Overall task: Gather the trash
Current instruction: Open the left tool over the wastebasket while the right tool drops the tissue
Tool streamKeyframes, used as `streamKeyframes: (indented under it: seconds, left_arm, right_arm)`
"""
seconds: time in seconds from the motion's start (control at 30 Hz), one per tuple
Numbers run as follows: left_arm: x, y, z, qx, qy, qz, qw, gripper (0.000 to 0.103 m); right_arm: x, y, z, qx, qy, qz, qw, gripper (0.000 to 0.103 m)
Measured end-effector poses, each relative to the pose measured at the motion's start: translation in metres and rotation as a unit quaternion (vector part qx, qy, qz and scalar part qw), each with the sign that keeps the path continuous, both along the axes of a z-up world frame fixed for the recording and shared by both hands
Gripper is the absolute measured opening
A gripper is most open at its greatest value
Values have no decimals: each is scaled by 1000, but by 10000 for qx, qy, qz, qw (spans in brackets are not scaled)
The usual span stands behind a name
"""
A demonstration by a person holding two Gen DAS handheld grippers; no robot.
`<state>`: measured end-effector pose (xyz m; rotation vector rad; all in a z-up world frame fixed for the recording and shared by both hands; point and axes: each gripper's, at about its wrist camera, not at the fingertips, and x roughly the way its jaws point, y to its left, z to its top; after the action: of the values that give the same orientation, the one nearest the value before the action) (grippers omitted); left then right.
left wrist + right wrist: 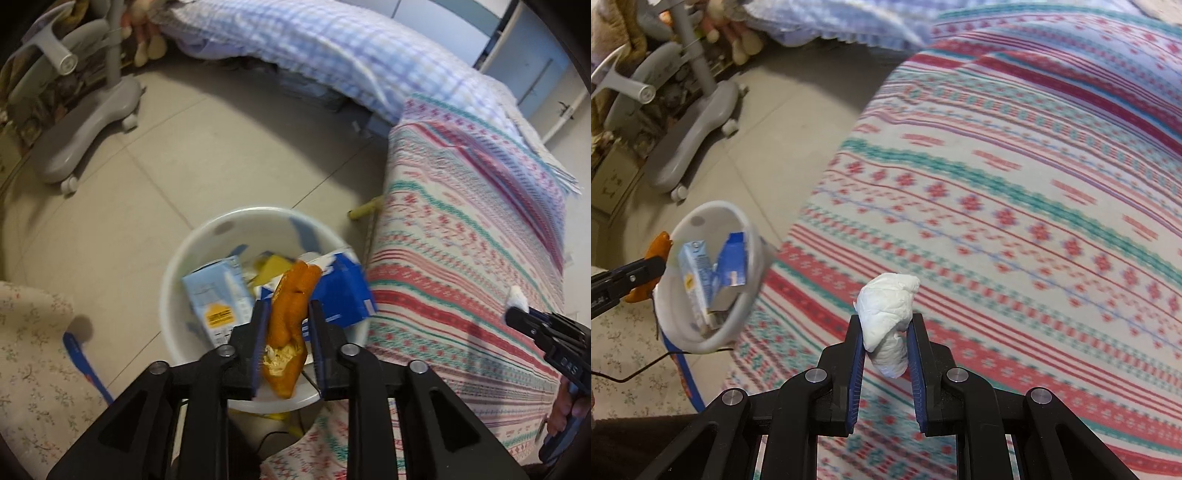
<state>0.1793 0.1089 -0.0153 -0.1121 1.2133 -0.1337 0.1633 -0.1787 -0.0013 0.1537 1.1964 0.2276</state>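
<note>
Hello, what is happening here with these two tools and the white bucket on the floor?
A person is collecting trash with two hand-held grippers. The left hand-held gripper is above the round white plastic bin, with an orange peel between its fingers. The bin already contains a light blue carton and a dark blue carton. The right hand-held gripper holds a crumpled white tissue over the striped patterned bedspread, not yet at the bin.

bin (192, 243) on floor, L of bed (461, 221) | cartons (218, 295) in bin | chair base (88, 125) behind
</note>
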Motion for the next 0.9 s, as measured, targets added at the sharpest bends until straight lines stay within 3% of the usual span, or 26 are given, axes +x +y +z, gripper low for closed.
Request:
streamKeyframes:
  seconds: [0.07,0.1,0.13,0.37,0.5,0.9]
  left_arm:
    - [0,5,-1,50,38,95,9999,53]
    - [-1,8,-1,94,6,129,9999,70]
    - [-2,10,1,142,-46,149,9998,75]
    - [-14,30,5,270,-127,234,9993,79]
    - [-19,46,7,480,-232,331,9980,89]
    - [-29,95,6,429,-264,568,9971,90]
  right_arm:
    - [1,9,0,7,-5,87,10000,20]
    - [0,12,0,8,-6,117,9999,20]
    - [0,16,-1,9,-1,154,9999,20]
    - [5,37,-1,42,12,301,9995,20]
    - [11,61,-3,79,22,497,9987,20]
    - [19,147,-28,340,165,1207,9920,21]
